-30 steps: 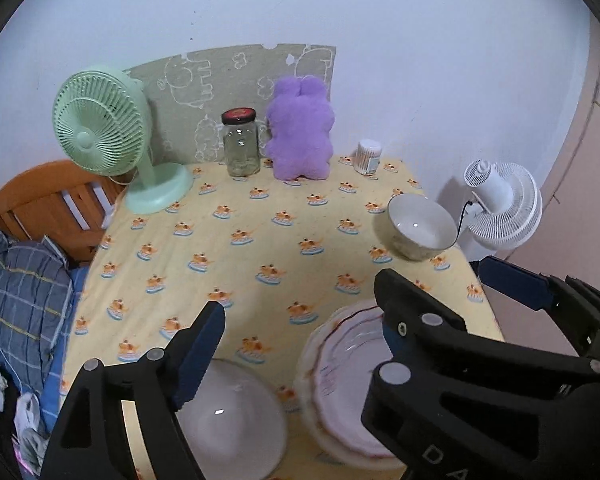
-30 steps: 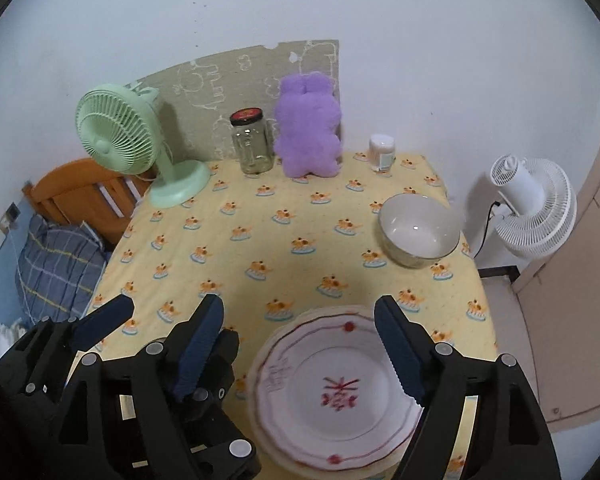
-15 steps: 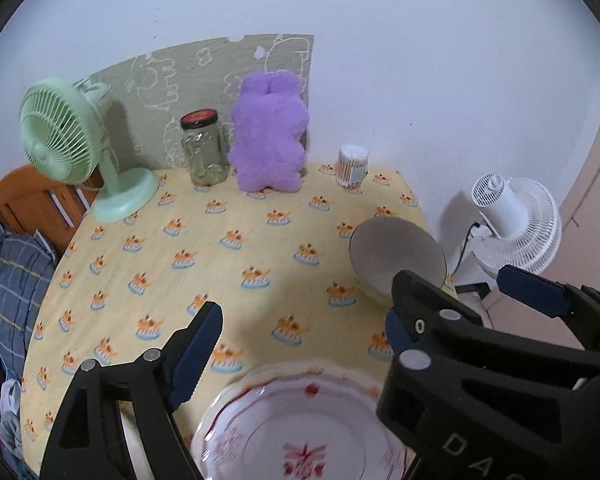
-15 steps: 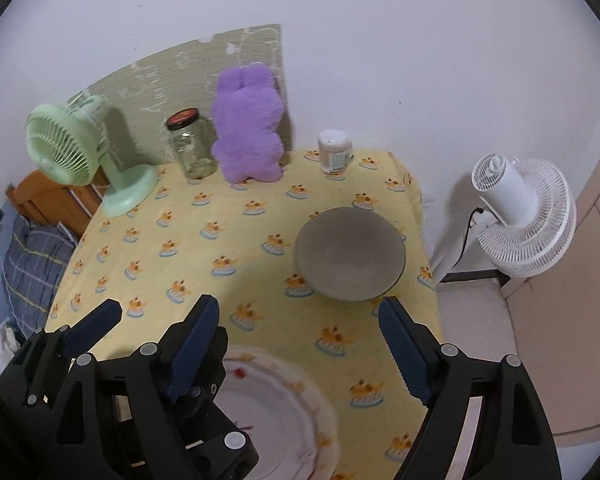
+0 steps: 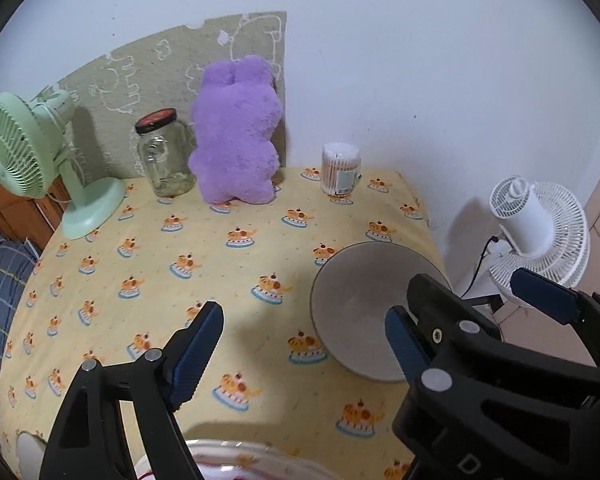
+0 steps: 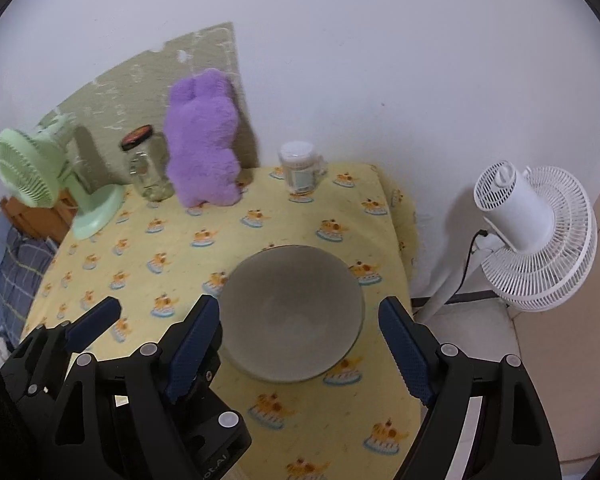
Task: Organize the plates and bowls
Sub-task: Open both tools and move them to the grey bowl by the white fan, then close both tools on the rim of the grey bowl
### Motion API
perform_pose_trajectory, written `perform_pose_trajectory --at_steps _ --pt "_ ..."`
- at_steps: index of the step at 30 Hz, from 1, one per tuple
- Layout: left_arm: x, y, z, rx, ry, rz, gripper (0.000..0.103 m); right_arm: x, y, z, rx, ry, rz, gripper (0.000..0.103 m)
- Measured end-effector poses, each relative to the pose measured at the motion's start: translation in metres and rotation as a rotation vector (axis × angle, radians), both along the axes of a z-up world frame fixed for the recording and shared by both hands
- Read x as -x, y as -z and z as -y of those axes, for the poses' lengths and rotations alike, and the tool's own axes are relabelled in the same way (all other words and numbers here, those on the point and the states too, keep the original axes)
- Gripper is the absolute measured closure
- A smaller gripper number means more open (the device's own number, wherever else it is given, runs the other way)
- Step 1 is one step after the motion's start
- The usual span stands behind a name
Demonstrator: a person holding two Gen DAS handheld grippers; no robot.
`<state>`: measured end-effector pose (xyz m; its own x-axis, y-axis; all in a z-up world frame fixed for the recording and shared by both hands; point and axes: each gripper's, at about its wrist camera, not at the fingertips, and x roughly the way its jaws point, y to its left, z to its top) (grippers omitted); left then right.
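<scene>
Bowl (image 6: 292, 312) upright near table's right edge, ahead of white fan. Your right gripper (image 6: 300, 344) spread wide, empty, straddling bowl; nearer than left gripper (image 5: 300, 344), also spread, empty.

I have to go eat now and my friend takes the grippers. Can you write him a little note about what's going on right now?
Left gripper: open, empty, over the yellow tablecloth.
Right gripper: open, empty, jaws either side of the grey bowl, not touching it.
The bowl sits near the table's right edge. The red-patterned plate lies at the near edge, a white dish just shows at its left.
Done: nothing stacked yet.
Left: probably grab the bowl, then gather bowls and plates together.
</scene>
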<state>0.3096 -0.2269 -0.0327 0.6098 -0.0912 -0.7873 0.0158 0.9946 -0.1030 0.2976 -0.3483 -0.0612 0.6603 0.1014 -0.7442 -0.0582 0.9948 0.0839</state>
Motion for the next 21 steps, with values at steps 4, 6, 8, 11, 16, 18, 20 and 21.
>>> perform_pose_trajectory --at_steps 4,6,8,11,16,18,20,21 --pt "-0.017 0.018 0.012 -0.017 -0.005 -0.021 0.018 -0.018 0.018 0.012 -0.018 0.023 -0.033 0.018" --pt "-0.022 0.024 0.017 -0.027 -0.011 -0.022 0.018 -0.026 0.027 0.017 -0.028 0.042 -0.042 0.018" --pt "-0.028 0.032 0.021 -0.037 -0.007 -0.031 0.018 -0.034 0.036 0.021 -0.019 0.050 -0.055 0.018" --pt "-0.038 0.044 0.026 -0.045 0.009 -0.060 0.021 -0.042 0.047 0.025 -0.028 0.052 -0.089 0.018" --pt "-0.049 0.055 0.029 -0.067 0.017 -0.091 0.033 -0.054 0.060 0.031 -0.041 0.069 -0.129 0.024" --pt "-0.054 0.060 0.029 -0.074 0.013 -0.105 0.038 -0.059 0.065 0.030 -0.037 0.071 -0.147 0.033" --pt "-0.057 0.064 0.030 -0.077 0.022 -0.124 0.049 -0.063 0.069 0.030 -0.038 0.074 -0.167 0.038" --pt "-0.058 0.066 0.030 -0.079 0.023 -0.130 0.051 -0.064 0.070 0.031 -0.036 0.077 -0.173 0.042"
